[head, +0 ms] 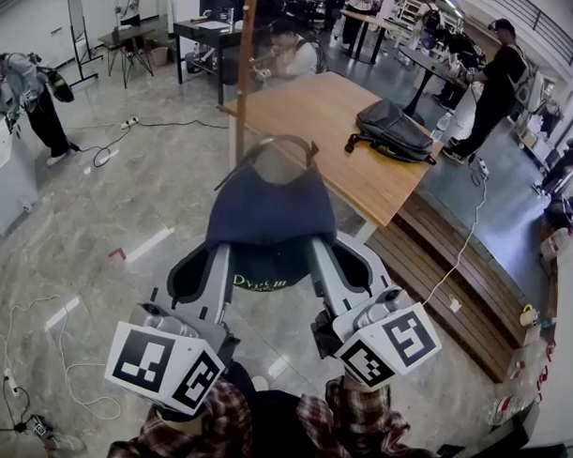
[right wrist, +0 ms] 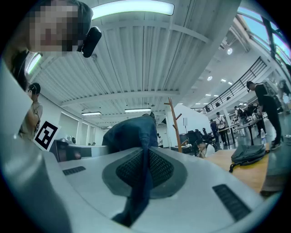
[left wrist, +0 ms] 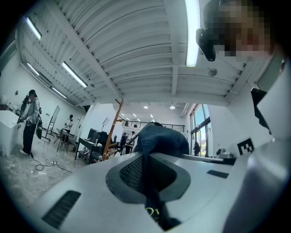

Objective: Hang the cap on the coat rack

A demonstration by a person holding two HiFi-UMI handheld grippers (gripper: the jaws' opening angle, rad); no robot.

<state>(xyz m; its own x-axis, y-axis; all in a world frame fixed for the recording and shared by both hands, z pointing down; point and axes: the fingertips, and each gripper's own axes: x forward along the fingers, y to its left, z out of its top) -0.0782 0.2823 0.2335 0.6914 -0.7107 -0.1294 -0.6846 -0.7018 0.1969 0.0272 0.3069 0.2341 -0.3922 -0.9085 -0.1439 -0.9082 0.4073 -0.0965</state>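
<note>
Navy cap (head: pixel 270 213) is hanging stretched between both grippers mid-frame in the head view. The left gripper (head: pixel 213 268) is clamping its fabric edge at 8 o'clock and the right gripper (head: pixel 323 264) is clamping it at 4 o'clock. The wooden coat rack (head: pixel 244 75) is standing at 12 o'clock, possibly touching the cap

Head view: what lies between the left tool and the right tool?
The dark blue cap, each side pinched by the left tool and right tool, as the head view shows.

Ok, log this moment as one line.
cap: raised, not yet hung | left gripper: shut on cap | right gripper: shut on cap | coat rack: just beyond cap
</note>
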